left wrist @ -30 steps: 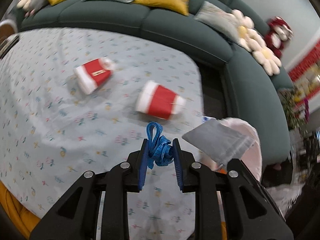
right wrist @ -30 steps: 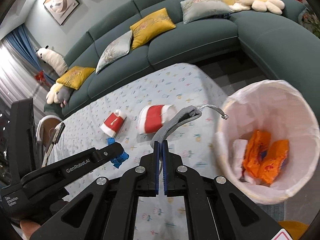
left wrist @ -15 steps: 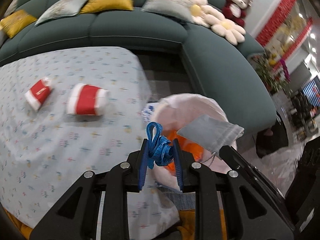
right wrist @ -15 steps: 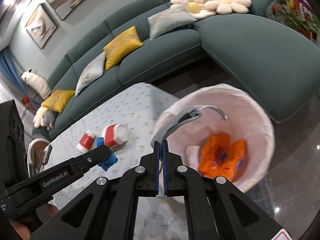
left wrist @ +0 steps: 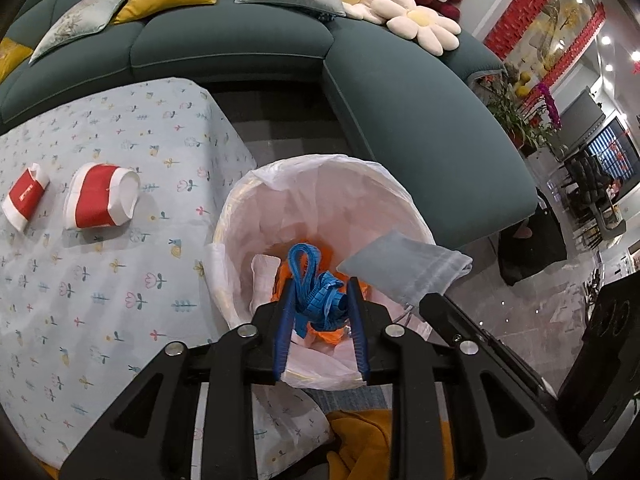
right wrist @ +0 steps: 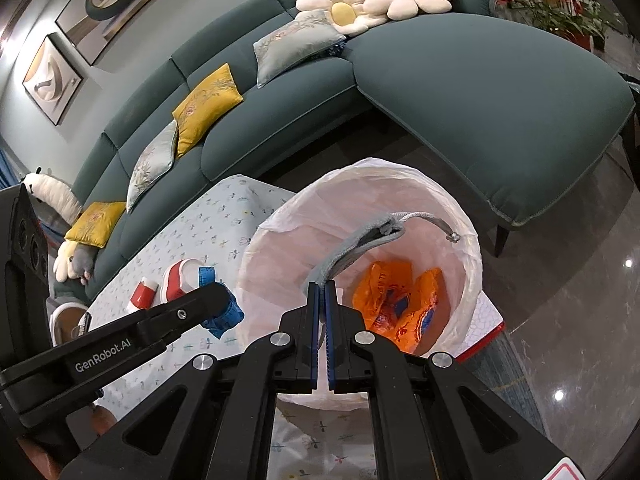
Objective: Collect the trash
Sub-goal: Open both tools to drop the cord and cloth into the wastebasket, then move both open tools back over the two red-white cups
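**Claws over the bin, both loaded**

Left claw [left wrist: 320, 300] pinches a bundled blue tape [left wrist: 316, 292], hanging above the open mouth of the white-lined trash bin [left wrist: 384, 184]. Right claw [right wrist: 321, 292] is pressed together on a grey drawstring pouch [right wrist: 352, 246], which juts out over the same bin. Orange wrappers [right wrist: 400, 304] lie at the bin's bottom. Two red-and-white paper cups [left wrist: 100, 200] lie tipped over on the bench [left wrist: 120, 288], just beside the bin.

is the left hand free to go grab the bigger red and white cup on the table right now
Probably not yet. The left tongs are shut on a blue tape measure over the bin. The path to the cup looks clear, but the tape needs dropping first.
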Available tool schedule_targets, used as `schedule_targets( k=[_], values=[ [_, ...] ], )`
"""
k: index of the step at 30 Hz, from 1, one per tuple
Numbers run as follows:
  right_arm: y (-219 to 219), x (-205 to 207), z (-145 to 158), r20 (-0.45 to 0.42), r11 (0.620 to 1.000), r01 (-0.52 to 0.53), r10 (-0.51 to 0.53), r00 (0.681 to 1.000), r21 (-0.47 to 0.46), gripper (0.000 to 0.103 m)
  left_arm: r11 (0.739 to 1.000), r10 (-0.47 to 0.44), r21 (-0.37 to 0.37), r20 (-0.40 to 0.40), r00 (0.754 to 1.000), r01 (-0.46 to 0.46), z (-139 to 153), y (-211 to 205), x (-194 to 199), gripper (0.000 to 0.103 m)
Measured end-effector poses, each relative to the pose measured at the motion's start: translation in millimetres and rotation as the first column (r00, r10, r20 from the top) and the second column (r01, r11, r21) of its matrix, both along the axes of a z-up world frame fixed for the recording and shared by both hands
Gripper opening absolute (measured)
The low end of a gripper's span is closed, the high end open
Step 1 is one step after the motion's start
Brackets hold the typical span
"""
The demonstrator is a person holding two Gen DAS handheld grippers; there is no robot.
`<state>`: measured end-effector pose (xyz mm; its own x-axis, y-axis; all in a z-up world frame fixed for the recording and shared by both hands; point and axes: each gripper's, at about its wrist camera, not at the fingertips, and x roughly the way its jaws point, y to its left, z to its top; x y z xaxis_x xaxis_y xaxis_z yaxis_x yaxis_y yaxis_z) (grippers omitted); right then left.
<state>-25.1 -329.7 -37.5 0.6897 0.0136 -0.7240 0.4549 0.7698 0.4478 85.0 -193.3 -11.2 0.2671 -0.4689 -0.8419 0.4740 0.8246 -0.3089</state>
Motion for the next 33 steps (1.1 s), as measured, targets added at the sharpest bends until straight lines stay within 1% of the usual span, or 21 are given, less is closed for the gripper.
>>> schedule_targets(
  k=[2, 4, 6, 10, 13, 15, 17, 21, 23, 25, 28, 33],
  values=[
    [-0.2, 1.4, -2.3, -0.004, 1.0, 0.0, 0.0, 1.0, 0.002, 0.004, 1.0, 0.01, -0.005, -0.011, 1.0, -0.01, -2.3, 0.8, 2.1, 0.031],
    [-0.3, 2.1, -4.0, -0.007, 1.0, -0.002, 0.002, 1.0, 0.004, 0.005, 1.0, 0.02, -0.019, -0.013, 1.0, -0.021, -2.9, 3.3, 3.4, 0.034],
    [1.3, 2.4, -4.5, -0.009, 1.0, -0.003, 0.003, 1.0, 0.004, 0.009, 0.999, 0.029, -0.019, -0.007, 1.0, -0.03, -2.4, 5.1, 3.5, 0.045],
    [1.8, 3.4, -4.7, -0.007, 1.0, 0.005, -0.005, 1.0, 0.01, 0.013, 0.999, 0.049, -0.022, 0.003, 0.999, -0.049, -0.5, 11.4, 5.8, 0.051],
    [3.6, 5.1, -3.9, -0.01, 1.0, 0.002, -0.002, 1.0, 0.008, 0.014, 0.998, 0.065, -0.025, 0.001, 0.998, -0.065, 0.0, 16.7, 8.7, 0.052],
    [5.5, 5.4, -3.4, -0.012, 1.0, 0.001, -0.001, 1.0, 0.006, 0.017, 0.996, 0.086, -0.024, 0.002, 0.996, -0.086, 0.4, 22.8, 11.0, 0.056],
    [8.5, 6.0, -1.9, -0.011, 1.0, -0.004, 0.004, 1.0, 0.004, 0.024, 0.994, 0.107, -0.026, 0.006, 0.994, -0.107, 1.6, 29.2, 13.1, 0.058],
    [18.1, 10.9, 1.2, -0.017, 1.0, -0.021, 0.021, 1.0, -0.008, 0.027, 0.989, 0.146, -0.022, 0.012, 0.989, -0.146, 2.7, 44.6, 17.3, 0.058],
    [22.9, 13.5, 2.8, -0.021, 0.999, -0.029, 0.029, 0.999, -0.019, 0.033, 0.985, 0.17, -0.016, 0.02, 0.985, -0.169, 3.0, 53.5, 20.2, 0.059],
    [29.0, 16.9, 4.6, -0.025, 0.999, -0.038, 0.037, 0.999, -0.029, 0.038, 0.98, 0.198, -0.008, 0.026, 0.98, -0.198, 3.2, 63.5, 23.9, 0.061],
    [40.4, 23.6, 7.1, -0.033, 0.998, -0.056, 0.055, 0.998, -0.042, 0.041, 0.971, 0.24, 0.008, 0.04, 0.97, -0.24, 3.5, 81.7, 29.4, 0.061],
    [60.9, 35.6, 10.1, -0.044, 0.994, -0.094, 0.092, 0.995, -0.057, 0.045, 0.954, 0.299, 0.013, 0.043, 0.953, -0.3, 2.0, 112.4, 38.2, 0.061]
  ],
)
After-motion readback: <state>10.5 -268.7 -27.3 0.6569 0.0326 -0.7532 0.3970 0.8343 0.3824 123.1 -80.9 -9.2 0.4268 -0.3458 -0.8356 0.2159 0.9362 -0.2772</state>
